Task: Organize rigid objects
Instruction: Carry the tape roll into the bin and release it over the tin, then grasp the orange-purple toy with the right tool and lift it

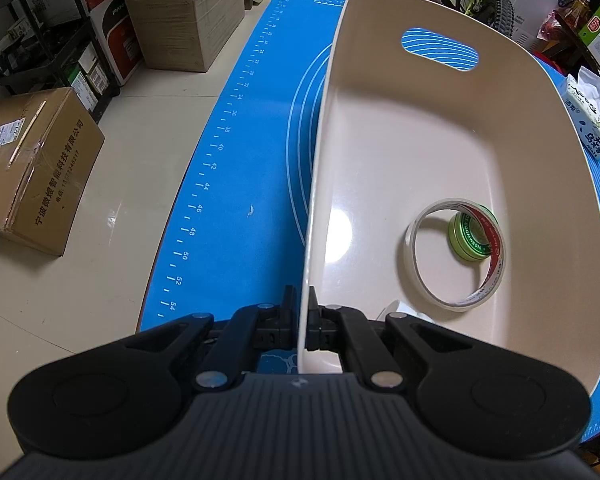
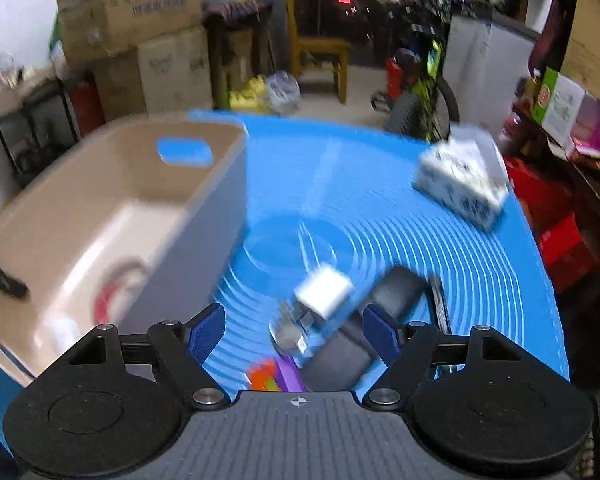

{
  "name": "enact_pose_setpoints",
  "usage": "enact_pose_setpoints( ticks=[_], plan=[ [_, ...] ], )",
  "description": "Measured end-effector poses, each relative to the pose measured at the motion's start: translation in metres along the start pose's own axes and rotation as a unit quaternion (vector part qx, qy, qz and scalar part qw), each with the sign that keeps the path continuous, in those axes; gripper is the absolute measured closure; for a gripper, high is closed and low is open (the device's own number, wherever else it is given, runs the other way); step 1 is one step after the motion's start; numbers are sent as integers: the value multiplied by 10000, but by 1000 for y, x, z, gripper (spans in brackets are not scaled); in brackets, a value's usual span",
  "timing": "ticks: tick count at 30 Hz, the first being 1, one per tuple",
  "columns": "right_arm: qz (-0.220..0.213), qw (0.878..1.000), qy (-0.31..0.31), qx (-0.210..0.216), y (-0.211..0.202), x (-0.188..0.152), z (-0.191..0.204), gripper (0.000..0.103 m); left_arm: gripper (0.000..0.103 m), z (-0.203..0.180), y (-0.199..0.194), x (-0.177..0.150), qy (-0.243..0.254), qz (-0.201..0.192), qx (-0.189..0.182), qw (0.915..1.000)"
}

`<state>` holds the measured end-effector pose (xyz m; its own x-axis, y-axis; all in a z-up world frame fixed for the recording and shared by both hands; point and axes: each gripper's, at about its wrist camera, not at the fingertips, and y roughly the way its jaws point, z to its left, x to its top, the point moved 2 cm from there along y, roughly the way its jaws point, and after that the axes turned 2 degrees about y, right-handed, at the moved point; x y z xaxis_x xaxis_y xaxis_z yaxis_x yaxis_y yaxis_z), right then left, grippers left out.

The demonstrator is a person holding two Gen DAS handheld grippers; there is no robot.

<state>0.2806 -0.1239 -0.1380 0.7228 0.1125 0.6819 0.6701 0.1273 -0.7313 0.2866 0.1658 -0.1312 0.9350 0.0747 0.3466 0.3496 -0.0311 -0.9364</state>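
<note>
The left gripper [image 1: 303, 322] is clamped on the near wall of the cream basket [image 1: 320, 184], one finger outside the wall and one inside, the rim pinched between them. Inside the basket, at about 2 o'clock from the fingers, a tape roll [image 1: 454, 254] stands tilted on the floor, and a small green tin [image 1: 470, 236] lies within its ring, touching the far side. A handle cutout [image 1: 440, 49] opens in the far wall at 1 o'clock. The basket sits on a blue mat [image 1: 236, 184]; a tissue pack [image 1: 592, 116] lies beyond the basket at 3 o'clock, and cardboard boxes [image 1: 36, 168] stand on the floor at 9 to 10 o'clock.

The right gripper [image 2: 296, 330] has its blue-padded fingers [image 2: 206, 332] spread wide apart, holding nothing. The view is motion-blurred. Between the fingers, on the mat, lies a cluster of small items: a white block-like object [image 2: 326, 286] at 12 o'clock, a dark rectangular object [image 2: 396, 292] at 1 o'clock, and orange and purple pieces [image 2: 272, 376] close under the gripper body; what each is, I cannot tell. The basket stands at 10 o'clock, the tissue pack at 2 o'clock, well apart.
</note>
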Motion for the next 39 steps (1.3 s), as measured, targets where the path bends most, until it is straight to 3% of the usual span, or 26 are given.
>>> enact_pose_setpoints(
  ticks=[6,11,15,22,27,32,39],
  plan=[
    [429,9982,-375,-162,24,-33,9,23,99,0,0,0,3,-1,2,10000],
    [420,9909,-1186,-479,32,-48,28,23,99,0,1,-1,4,8,2,10000],
    [449,9872,-1423,-571,38,-52,35,27,99,0,1,-1,5,8,2,10000],
    [421,9860,-1520,-535,43,-53,34,35,99,0,1,-1,8,9,7,10000],
    [458,9874,-1437,-472,43,-51,36,58,99,0,1,-1,7,11,6,10000],
    [375,9916,-1175,-393,36,-48,30,60,99,0,1,-1,7,11,5,10000],
    [-154,9945,-925,-458,10,-23,26,60,99,0,1,-1,6,12,3,10000]
  ],
)
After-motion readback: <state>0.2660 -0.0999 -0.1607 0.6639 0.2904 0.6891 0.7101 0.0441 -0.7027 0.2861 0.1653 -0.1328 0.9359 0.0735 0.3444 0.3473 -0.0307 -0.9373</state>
